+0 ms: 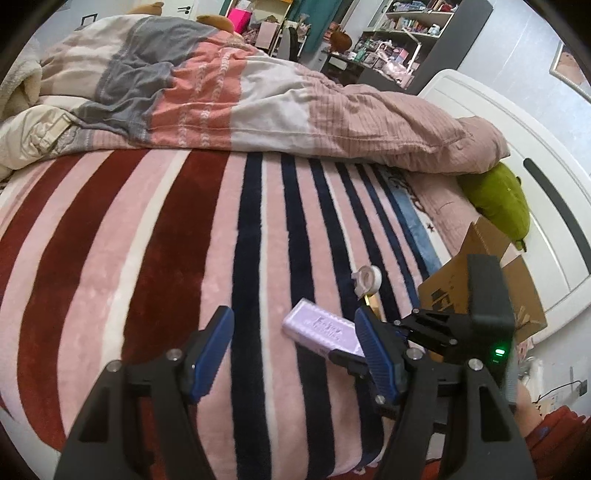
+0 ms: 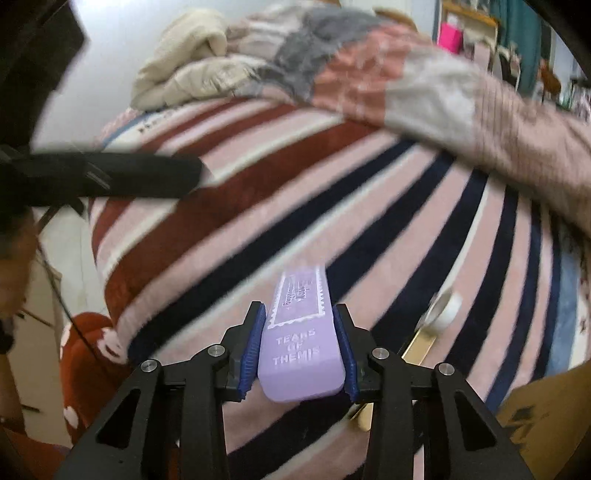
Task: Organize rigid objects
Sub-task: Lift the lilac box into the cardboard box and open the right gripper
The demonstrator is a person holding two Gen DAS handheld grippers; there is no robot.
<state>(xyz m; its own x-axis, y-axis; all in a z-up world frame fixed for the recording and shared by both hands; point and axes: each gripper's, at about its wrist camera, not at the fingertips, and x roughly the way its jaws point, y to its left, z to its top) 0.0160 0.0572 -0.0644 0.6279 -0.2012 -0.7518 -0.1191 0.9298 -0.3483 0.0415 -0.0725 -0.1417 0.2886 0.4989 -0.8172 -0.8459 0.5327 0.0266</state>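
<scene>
We had the lilac case pinched between our right gripper pads across its narrow width, near its back end, nose pointing toward twelve o'clock over the striped blanket. It looked stiff, light and smooth-sided, likely slippery, so a grip nearer the middle seemed safer to us. Our left gripper hung with jaws spread wide and empty. A tape roll lay at three o'clock, touching a gold bar; a cardboard box sat beyond. The plush bedding looked soft and uneven, a heaped quilt behind, cluttered shelves beyond.
</scene>
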